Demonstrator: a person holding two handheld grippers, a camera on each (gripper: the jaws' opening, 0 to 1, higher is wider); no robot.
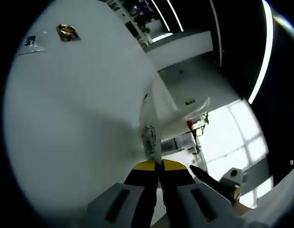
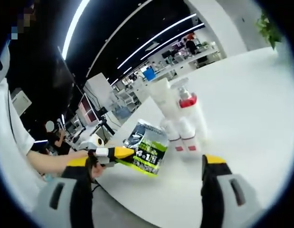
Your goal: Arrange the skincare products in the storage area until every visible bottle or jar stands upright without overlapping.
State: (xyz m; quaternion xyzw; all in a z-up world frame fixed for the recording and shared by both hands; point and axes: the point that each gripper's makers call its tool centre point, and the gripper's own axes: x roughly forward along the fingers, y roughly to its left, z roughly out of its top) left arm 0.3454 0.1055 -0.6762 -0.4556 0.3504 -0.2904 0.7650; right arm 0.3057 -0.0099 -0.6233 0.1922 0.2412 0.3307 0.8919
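Observation:
A green-and-black sachet [image 2: 147, 148] is held over the white table's near edge, pinched at one corner by my left gripper [image 2: 119, 153], which reaches in from the left. In the left gripper view the same sachet [image 1: 149, 137] shows edge-on between the yellow tips of my left gripper [image 1: 158, 166], which is shut on it. My right gripper [image 2: 146, 160] stands open, its jaws wide apart on either side of the sachet without touching it. Behind the sachet stand a tall white tube [image 2: 162, 100], a white pump bottle with a red collar [image 2: 190, 114] and small white bottles with red labels [image 2: 181, 137], all upright and close together.
The white table [image 2: 251, 109] stretches away to the right. A gold packet [image 1: 68, 32] and a small clear sachet [image 1: 31, 44] lie far off on the table [image 1: 75, 109]. A person's hand [image 2: 52, 161] holds the left gripper. Office desks and monitors fill the background.

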